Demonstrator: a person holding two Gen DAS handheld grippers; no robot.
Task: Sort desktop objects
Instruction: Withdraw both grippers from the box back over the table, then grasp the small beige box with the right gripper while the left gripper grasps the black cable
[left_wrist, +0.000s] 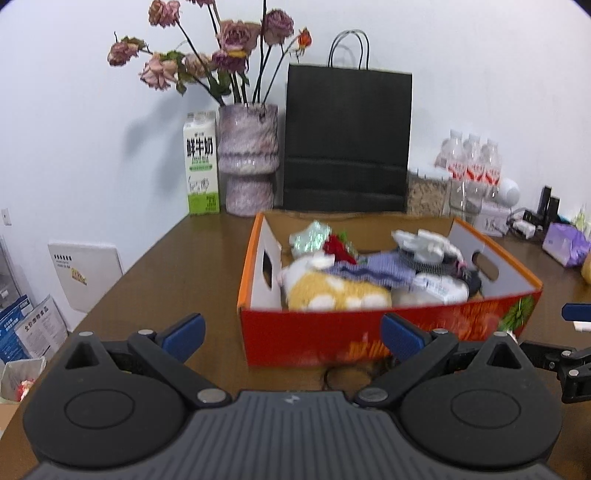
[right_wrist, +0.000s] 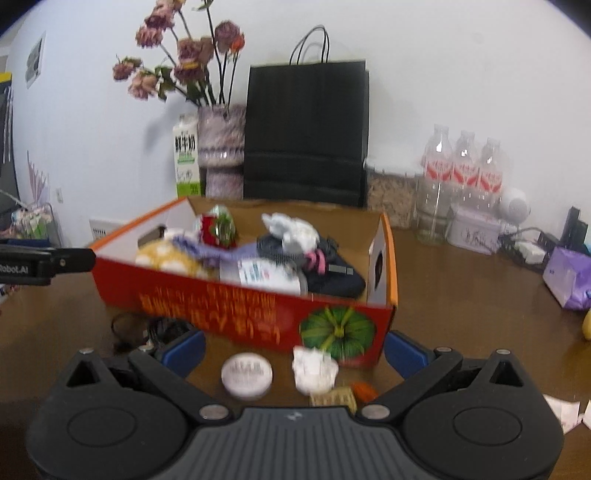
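Note:
A red and orange cardboard box (left_wrist: 325, 336) stands on the brown table and is full of mixed items: a yellow spotted plush (left_wrist: 332, 291), purple cloth, white crumpled paper, a dark garment. The box also shows in the right wrist view (right_wrist: 236, 314). My left gripper (left_wrist: 293, 336) is open and empty just in front of the box. My right gripper (right_wrist: 295, 350) is open and empty. Between its fingers on the table lie a round white tin (right_wrist: 246, 374), a crumpled white paper ball (right_wrist: 314, 371), a small beige block (right_wrist: 334, 399) and a small orange piece (right_wrist: 364, 390).
Along the back wall stand a milk carton (left_wrist: 201, 164), a vase of dried roses (left_wrist: 247, 162), a black paper bag (left_wrist: 347, 140), several water bottles (right_wrist: 461, 173) and a white tin (right_wrist: 474, 229). A purple tissue pack (right_wrist: 569, 277) lies right. Dark cables (right_wrist: 140, 328) lie before the box.

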